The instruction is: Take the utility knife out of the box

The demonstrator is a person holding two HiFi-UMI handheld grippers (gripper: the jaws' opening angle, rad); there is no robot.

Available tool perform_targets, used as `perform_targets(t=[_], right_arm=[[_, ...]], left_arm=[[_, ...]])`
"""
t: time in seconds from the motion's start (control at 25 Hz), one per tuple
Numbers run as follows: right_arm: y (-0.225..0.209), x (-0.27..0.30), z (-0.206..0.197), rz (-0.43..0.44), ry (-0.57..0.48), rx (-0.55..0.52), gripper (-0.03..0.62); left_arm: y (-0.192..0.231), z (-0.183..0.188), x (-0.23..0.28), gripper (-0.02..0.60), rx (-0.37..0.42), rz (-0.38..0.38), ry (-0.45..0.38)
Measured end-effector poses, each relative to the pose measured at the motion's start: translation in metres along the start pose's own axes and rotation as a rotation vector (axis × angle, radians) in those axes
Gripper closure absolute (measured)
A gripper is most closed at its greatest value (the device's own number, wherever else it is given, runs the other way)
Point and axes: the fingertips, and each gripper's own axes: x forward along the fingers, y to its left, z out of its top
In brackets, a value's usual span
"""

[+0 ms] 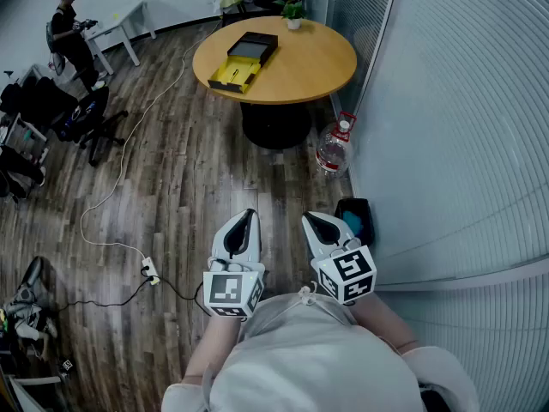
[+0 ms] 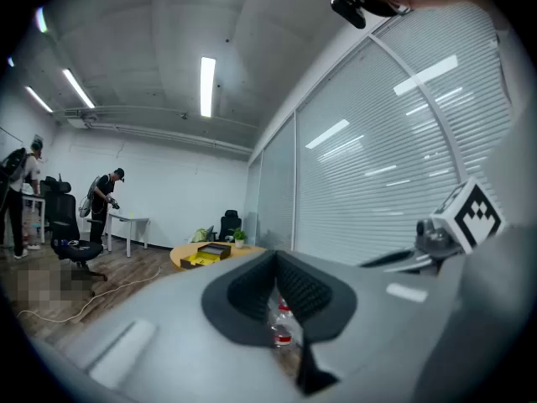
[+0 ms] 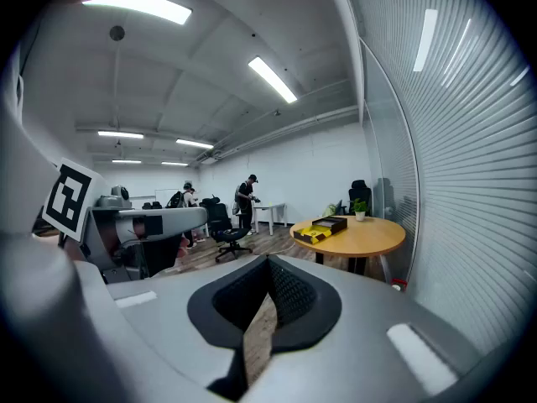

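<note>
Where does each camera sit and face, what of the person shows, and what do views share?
Head view: on the head, steeply down at floor and round table; left gripper, right gripper, forearms show.
Left gripper view: on left gripper, toward table past shut jaws; right gripper's cube shows.
Right gripper view: likewise on right gripper; left gripper's cube shows.
Shared: the open box.

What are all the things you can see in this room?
Table: one, round, light wood, far ahead.
Box: one, black and yellow, open, on the table.
Plant: one, green, white pot, table's far edge.
Water bottle: one, clear, red top, floor beside table.
Cable: one, white, across the floor.
Office chairs: two, black, one left, one behind the table.
Person: one, dark clothes, far left by a white desk.
Left claw: one, white and black, shut, empty.
Right claw: one, white and black, shut, empty.
</note>
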Motion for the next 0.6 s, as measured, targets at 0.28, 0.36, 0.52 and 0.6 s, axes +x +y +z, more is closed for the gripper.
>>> perform_targets(t=[0.28, 0.36, 0.52, 0.6], right_arm=[[-0.004, 0.006, -0.008, -0.002, 0.012, 0.008, 0.594], [-0.006, 0.008, -0.008, -0.005, 0.014, 0.025, 0.594], [-0.009, 0.013, -0.008, -0.006, 0.01, 0.087, 0.595], [-0.009, 0.018, -0.011, -0.008, 0.014, 0.107, 0.595]], left_arm=[[0.003, -0.009, 0.006, 0.575, -0.012, 0.004, 0.013], [0.005, -0.009, 0.007, 0.575, -0.014, 0.006, 0.019], [0.01, -0.011, 0.011, 0.575, -0.019, 0.01, 0.037], [0.015, -0.013, 0.012, 0.575, -0.02, 0.011, 0.045]])
